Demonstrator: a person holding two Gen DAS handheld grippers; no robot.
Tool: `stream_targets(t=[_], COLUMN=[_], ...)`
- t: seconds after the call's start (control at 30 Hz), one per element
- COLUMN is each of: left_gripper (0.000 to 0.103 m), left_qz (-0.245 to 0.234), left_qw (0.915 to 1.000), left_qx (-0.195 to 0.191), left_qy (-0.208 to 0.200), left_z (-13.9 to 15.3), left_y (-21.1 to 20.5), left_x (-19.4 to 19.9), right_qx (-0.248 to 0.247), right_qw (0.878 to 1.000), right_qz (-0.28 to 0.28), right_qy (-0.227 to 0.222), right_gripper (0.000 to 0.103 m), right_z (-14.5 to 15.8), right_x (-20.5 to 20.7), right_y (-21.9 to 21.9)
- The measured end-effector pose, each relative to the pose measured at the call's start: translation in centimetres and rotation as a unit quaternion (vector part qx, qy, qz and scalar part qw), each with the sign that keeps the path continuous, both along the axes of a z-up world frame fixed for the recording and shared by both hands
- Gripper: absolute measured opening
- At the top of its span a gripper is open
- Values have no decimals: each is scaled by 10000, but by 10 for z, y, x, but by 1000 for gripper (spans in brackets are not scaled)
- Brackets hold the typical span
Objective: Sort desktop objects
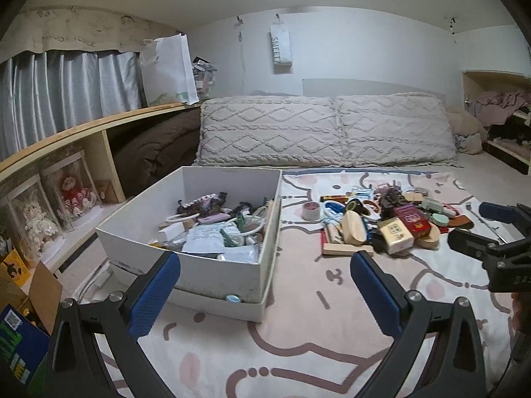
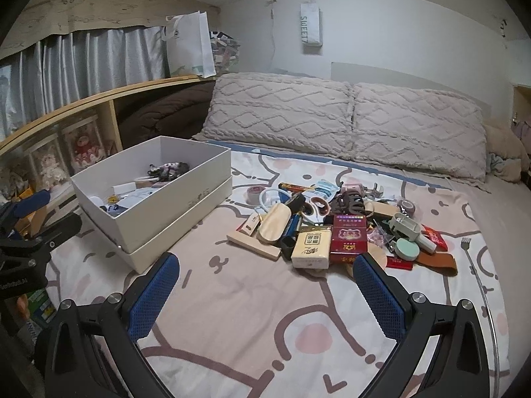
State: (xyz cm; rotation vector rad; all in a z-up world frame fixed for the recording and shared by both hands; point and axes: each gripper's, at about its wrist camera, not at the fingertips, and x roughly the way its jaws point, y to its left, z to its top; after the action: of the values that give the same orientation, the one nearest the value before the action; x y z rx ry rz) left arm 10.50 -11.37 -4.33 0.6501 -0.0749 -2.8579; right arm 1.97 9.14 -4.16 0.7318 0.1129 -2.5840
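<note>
- A wooden shelf point(image 2: 99, 99) runs along the far left edge of the bed, with dolls in clear cases point(image 1: 71, 195) in its lower compartment and a white paper bag point(image 2: 190, 46) standing on top.
- A white box point(image 1: 232, 278) sits on the patterned blanket point(image 2: 239, 315) at the left, nested in its own lid point(image 2: 186, 229); it already holds small items, among them a white ring, folded papers and a dark patterned fabric piece point(image 1: 202, 204).
- Two knitted grey pillows point(image 2: 348, 122) lie across the far end of the bed, well behind everything else.
- Right of the box, apart from it, lies the pile of desktop objects point(image 2: 338, 225): a roll of tape point(image 2: 254, 194) at its far left, a wooden block point(image 2: 255, 243), a pale oval wooden case point(image 2: 273, 224), scissors point(image 2: 313, 210), a cream packet point(image 2: 312, 247) just beside a red packet point(image 2: 348, 238), a brown hair claw point(image 2: 348, 204) and a round mint-green case point(image 2: 407, 248).
- A thin metal back scratcher point(image 2: 474, 265) lies at the right edge of the pile.
- The left gripper point(image 1: 265, 265) hovers near the box's near corner, fingers spread wide, holding nothing.
- The right gripper point(image 2: 265, 265) hangs over bare blanket just short of the pile, its fingers wide apart and empty; its right pad point(image 2: 375, 285) overlaps the pile's near edge in view, contact unclear.
</note>
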Motion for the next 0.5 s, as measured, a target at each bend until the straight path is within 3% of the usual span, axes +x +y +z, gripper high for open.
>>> stream_targets(t=[0.5], left_gripper=[103], left_qz=[1], left_qw=[10000], left_qx=[83], left_qy=[-28], left_z=[-8], left_y=[2], left_x=[14], right_qx=[1], right_qw=[10000], right_qz=[63], right_qy=[59], right_gripper=[103], right_z=[1], right_x=[10], right_y=[6])
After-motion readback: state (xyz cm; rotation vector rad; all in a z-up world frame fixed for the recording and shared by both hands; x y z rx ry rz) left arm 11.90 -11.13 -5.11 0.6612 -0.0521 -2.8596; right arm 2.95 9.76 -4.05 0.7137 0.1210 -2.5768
